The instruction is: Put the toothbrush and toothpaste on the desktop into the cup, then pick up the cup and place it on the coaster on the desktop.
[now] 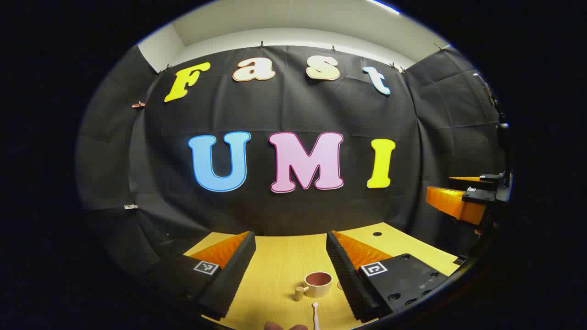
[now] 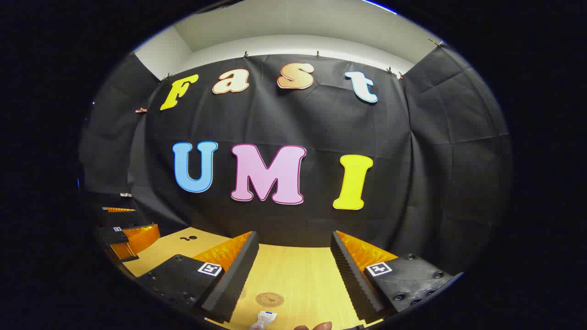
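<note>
Nothing done yet, by the look of it. Left gripper [image 1: 290,268] spread wide, holding nothing, above the desktop [image 1: 275,261]; cup [image 1: 318,283] stands empty between its fingers, toothbrush [image 1: 315,316] flat on the wood just nearer. Right gripper [image 2: 293,275] also wide and empty; coaster [image 2: 269,299] bare, what's probably the toothpaste [image 2: 262,320] lying beside it, cut off at the edge. All three steps remain.
</note>
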A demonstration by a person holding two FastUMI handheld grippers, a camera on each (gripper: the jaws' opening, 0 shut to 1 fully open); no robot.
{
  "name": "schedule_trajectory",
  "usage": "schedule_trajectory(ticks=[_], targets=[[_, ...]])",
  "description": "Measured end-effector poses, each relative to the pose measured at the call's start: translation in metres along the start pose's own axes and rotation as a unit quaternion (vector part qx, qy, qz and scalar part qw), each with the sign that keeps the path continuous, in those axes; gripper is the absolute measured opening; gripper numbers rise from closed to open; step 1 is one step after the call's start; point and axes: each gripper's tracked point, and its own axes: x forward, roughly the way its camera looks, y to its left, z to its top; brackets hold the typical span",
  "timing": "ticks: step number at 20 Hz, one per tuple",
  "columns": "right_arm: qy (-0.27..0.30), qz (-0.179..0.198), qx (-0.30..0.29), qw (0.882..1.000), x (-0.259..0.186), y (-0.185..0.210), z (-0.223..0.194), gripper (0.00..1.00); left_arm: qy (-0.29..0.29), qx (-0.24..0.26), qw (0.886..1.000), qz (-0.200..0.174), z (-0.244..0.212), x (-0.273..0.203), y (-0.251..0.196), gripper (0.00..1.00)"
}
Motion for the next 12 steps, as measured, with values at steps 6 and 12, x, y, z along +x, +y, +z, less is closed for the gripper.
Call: schedule_trajectory(ticks=[6,12], targets=[[0.001,0.001,-0.005,1.000,-0.0014,0.0021,-0.0013,0.97,0.004,-0.001,1.000,0.000,-0.0030,-0.0025,0.0009,0.96],[0.009,0.003,-0.003,1.000,-0.0020,0.0071,-0.0078,0.97,0.009,0.001,1.000,-0.001,-0.0083,-0.0023,0.0031,0.96]])
